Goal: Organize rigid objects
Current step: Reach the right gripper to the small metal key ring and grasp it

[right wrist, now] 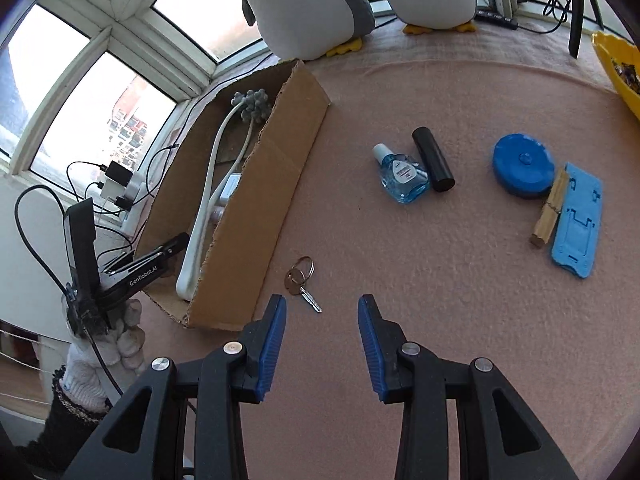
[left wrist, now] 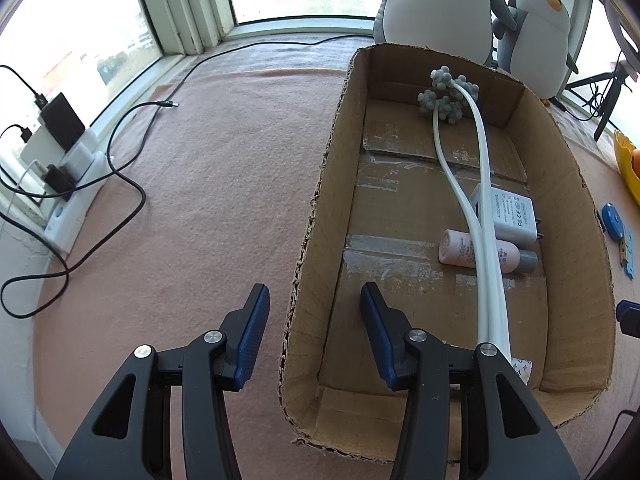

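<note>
The right gripper (right wrist: 322, 306) is hovering with its jaws spread and empty; the small metal key on a ring (right wrist: 303, 281) is lying just ahead of the left fingertip. The left gripper (left wrist: 315, 296) is likewise gaping, straddling the near left wall of the open brown cardboard box (left wrist: 316, 208).

Judged progress: partly done. Lying in the box are a white-handled massager with grey knobbed heads (left wrist: 460, 152), a white power adapter (left wrist: 514, 216) and a pale pink bottle (left wrist: 460, 249).

Waiting beyond the right fingers: a clear blue liquid bottle (right wrist: 402, 176), a black cylinder (right wrist: 433, 159), a round blue disc (right wrist: 522, 164), a wooden clip (right wrist: 550, 212) and a flat blue plastic stand (right wrist: 578, 220).

A patterned item beneath the left gripper's right finger is mostly hidden and unidentifiable.
</note>
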